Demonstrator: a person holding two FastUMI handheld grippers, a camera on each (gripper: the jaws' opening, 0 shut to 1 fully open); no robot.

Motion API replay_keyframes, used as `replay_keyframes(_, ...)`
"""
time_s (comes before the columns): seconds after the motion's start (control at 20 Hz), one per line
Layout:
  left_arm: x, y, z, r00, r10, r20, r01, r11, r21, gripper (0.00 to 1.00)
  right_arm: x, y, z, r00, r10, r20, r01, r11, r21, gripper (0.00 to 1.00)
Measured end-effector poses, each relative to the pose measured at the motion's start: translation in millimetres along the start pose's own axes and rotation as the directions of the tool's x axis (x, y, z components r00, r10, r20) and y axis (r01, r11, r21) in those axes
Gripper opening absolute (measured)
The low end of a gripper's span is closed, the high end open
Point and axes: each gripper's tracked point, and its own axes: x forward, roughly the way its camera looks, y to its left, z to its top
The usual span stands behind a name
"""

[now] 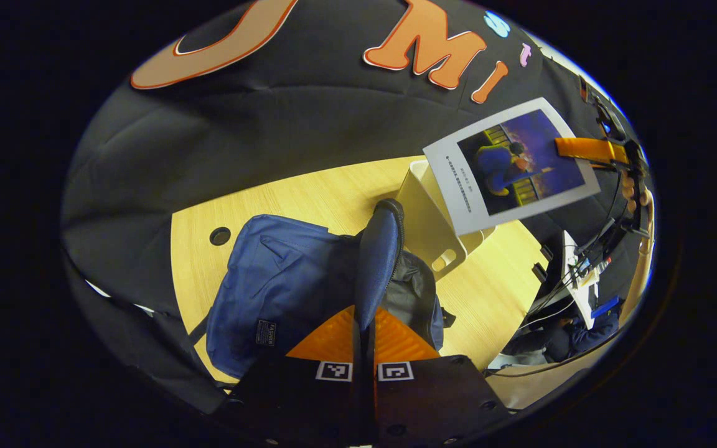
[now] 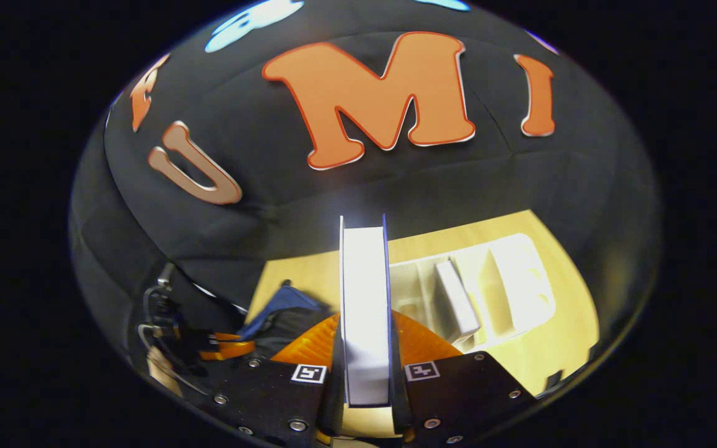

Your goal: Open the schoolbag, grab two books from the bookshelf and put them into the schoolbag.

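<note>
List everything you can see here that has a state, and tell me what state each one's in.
schoolbag: lying on the table, its flap pulled up, opening exposed.
left gripper: shut on the flap.
right gripper: shut on a book.
book: held in the air, above the table.
bookshelf: one book left standing inside.
table: carries the schoolbag and the bookshelf.

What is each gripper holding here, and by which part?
The left gripper pinches the schoolbag by its raised opening flap edge. The right gripper clamps a book across its covers, page edges facing the camera.
</note>
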Motion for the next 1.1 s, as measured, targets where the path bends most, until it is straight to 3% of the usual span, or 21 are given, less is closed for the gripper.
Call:
replay_keyframes(0.25, -12.1, -4.0, 10.1, 0.999, 0.035, 0.004, -0.035, 0.998, 0.056, 0.01, 22.9, 1.8, -84.0, 0.996, 0.091, -0.011, -0.088, 0.982, 0.166, 0.30)
replay_keyframes(0.35, -13.9, -8.8, 15.0, 0.999, 0.038, 0.003, -0.038, 0.997, 0.072, 0.01, 42.8, 16.0, -115.6, 0.985, 0.169, -0.014, -0.160, 0.953, 0.259, 0.29)
replay_keyframes(0.55, -18.1, -19.3, 18.8, 0.999, 0.035, -0.002, -0.035, 0.994, 0.103, 0.01, 92.7, 20.1, -169.2, 0.977, 0.210, -0.031, -0.178, 0.889, 0.422, 0.29)
replay_keyframes(0.8, -21.7, -32.4, 29.5, 0.999, 0.037, 0.007, -0.038, 0.989, 0.142, 0.01, 144.6, 49.6, -189.0, 0.974, 0.224, 0.011, -0.204, 0.863, 0.462, 0.29)
replay_keyframes(0.9, -22.2, -38.3, 31.4, 0.999, 0.030, 0.012, -0.032, 0.988, 0.149, 0.01, 161.9, 60.6, -193.4, 0.978, 0.208, 0.014, -0.192, 0.869, 0.456, 0.29)
replay_keyframes(1.1, -22.4, -44.9, 33.2, 1.000, 0.017, 0.015, -0.020, 0.984, 0.175, 0.01, 192.6, 91.5, -213.6, 0.976, 0.214, -0.039, -0.172, 0.867, 0.468, 0.29)
